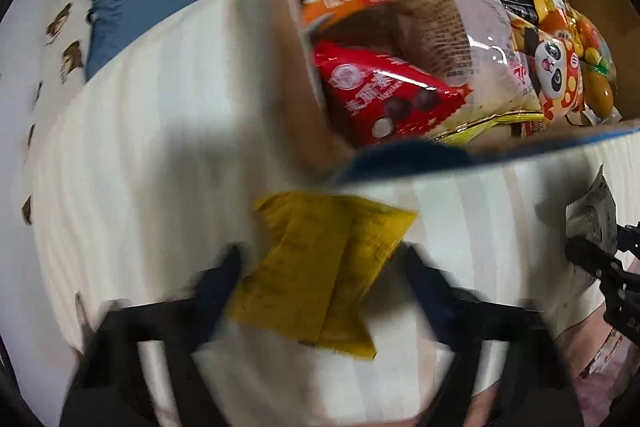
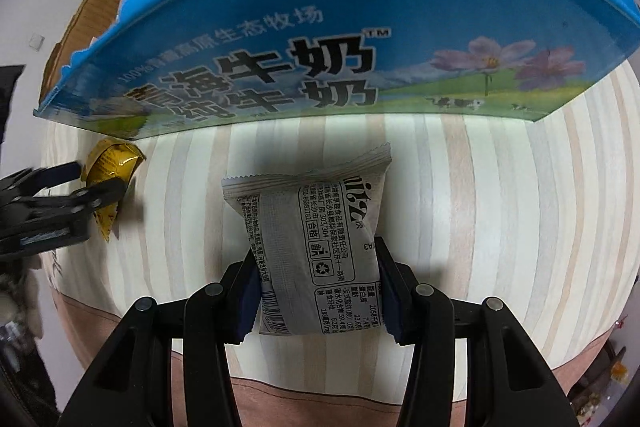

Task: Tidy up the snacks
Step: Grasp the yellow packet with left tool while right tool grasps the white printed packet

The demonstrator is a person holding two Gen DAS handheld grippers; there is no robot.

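Right gripper [image 2: 318, 297]: jaws clamped on grey snack packet [image 2: 308, 251], lower centre of right wrist view, packet upright above striped table [image 2: 500, 207]. Left gripper [image 1: 320, 291]: yellow packet [image 1: 320, 267] between fingers, lower centre of left wrist view; blur, cannot tell if clamped. Cardboard box [image 2: 360, 39], upper frame, blue printed wall, holds several snack bags [image 1: 400, 7]. Judgement: 2 packets light, soft, crinkly, slippery film; grip mid-body, gently, contents crushable.

A pale striped tabletop [image 1: 140, 147] fills the middle — a blue cloth [image 1: 160, 3] lies at eleven o'clock, with a white brown-patterned fabric [image 1: 66, 39] at ten o'clock beside it.
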